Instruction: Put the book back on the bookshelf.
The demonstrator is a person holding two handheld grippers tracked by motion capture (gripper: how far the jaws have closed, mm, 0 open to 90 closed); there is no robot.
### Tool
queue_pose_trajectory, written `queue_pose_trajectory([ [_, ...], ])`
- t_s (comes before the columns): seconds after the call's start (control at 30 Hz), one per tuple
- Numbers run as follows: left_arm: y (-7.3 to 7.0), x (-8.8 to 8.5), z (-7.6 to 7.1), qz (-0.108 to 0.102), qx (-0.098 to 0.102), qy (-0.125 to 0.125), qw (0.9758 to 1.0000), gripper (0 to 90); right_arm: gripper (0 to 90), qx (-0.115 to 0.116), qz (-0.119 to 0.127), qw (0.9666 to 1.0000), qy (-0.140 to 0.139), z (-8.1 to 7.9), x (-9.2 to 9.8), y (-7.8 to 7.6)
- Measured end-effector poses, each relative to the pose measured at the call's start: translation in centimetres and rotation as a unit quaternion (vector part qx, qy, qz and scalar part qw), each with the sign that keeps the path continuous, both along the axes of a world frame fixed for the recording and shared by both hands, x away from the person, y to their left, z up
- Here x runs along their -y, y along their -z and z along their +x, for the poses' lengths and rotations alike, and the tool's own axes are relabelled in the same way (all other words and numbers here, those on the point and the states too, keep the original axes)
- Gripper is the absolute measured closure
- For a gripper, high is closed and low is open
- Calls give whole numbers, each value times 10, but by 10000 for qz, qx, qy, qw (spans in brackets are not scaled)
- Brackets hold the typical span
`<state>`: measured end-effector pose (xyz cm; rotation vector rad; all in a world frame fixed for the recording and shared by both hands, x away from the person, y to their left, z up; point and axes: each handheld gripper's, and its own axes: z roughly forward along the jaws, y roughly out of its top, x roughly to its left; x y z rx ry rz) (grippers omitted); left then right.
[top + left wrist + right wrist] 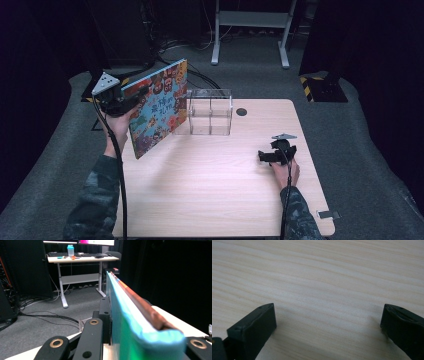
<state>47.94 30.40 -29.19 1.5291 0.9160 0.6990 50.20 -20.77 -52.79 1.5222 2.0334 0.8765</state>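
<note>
The left gripper point(131, 100) pinches a colourful book point(159, 107) by its edge and holds it tilted in the air above the table's point(210, 185) far left corner, just beside a clear plastic rack point(210, 112). The right gripper point(267, 156) rests low over the bare wood at the right, well apart from the book, its jaws spread wide with nothing between them.

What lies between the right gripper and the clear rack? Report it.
Bare wooden table and nothing else, in the high view: the right gripper rests open, apart from the clear rack.
</note>
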Motion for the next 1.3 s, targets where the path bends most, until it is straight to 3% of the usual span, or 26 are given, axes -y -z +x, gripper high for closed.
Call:
queue_pose_trajectory([
  [0.63, 16, 14, 17, -238, 231, -205, 9992, 801, 0, -11, -14, 10000, -44, -1, 1, 0],
  [1.3, 58, 28, 22, -400, 537, -562, 9962, 800, 3, -6, 1, 10000, -20, -1, 0, 0],
])
